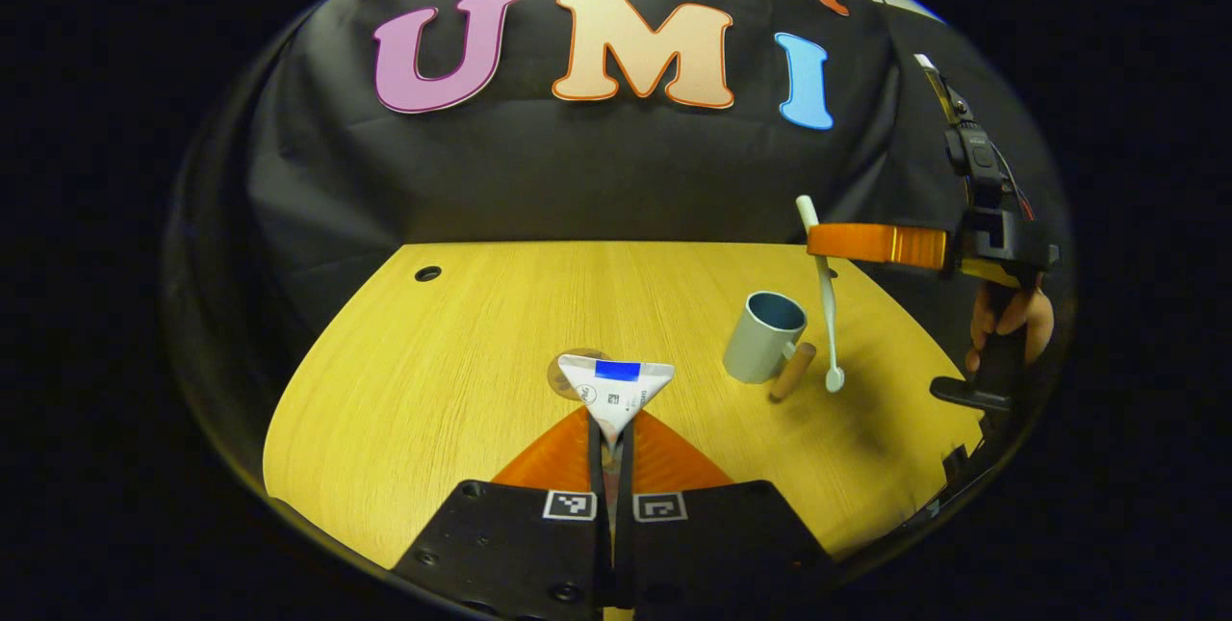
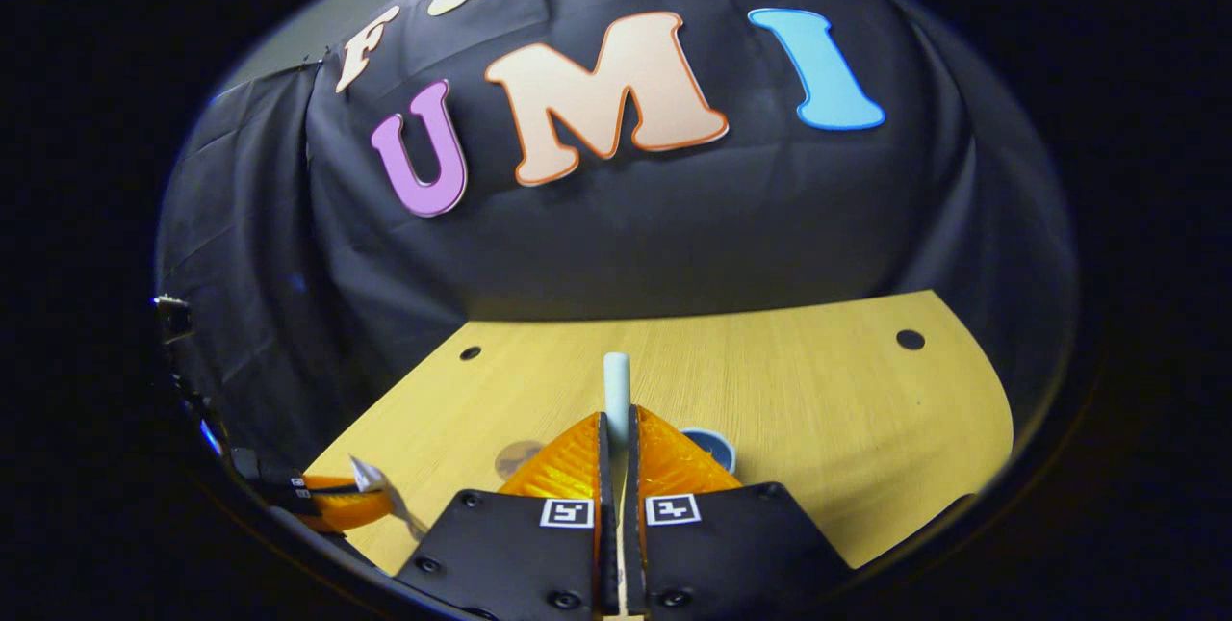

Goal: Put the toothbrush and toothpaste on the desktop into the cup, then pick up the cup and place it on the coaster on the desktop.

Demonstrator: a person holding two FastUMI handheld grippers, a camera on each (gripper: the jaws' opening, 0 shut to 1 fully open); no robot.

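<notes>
My left gripper (image 1: 613,430) is shut on a white toothpaste tube (image 1: 616,390) with a blue band, held above the desk. Just behind the tube, a round brown coaster (image 1: 560,374) peeks out. A grey-blue cup (image 1: 765,337) with a wooden handle stands to the right. Beside it hangs a white toothbrush (image 1: 826,313), upright, pinched by the right gripper (image 1: 818,243). In the right gripper view my right gripper (image 2: 616,424) is shut on the toothbrush (image 2: 616,385). The cup's rim (image 2: 714,446) shows past one finger, and the coaster (image 2: 518,457) lies to the left.
The wooden desk (image 1: 433,380) has small cable holes (image 1: 427,272) near its back edge. A hand (image 1: 1006,318) grips the right gripper's handle at the far right. The left gripper (image 2: 361,498) with the toothpaste (image 2: 367,474) sits low at the left of the right gripper view.
</notes>
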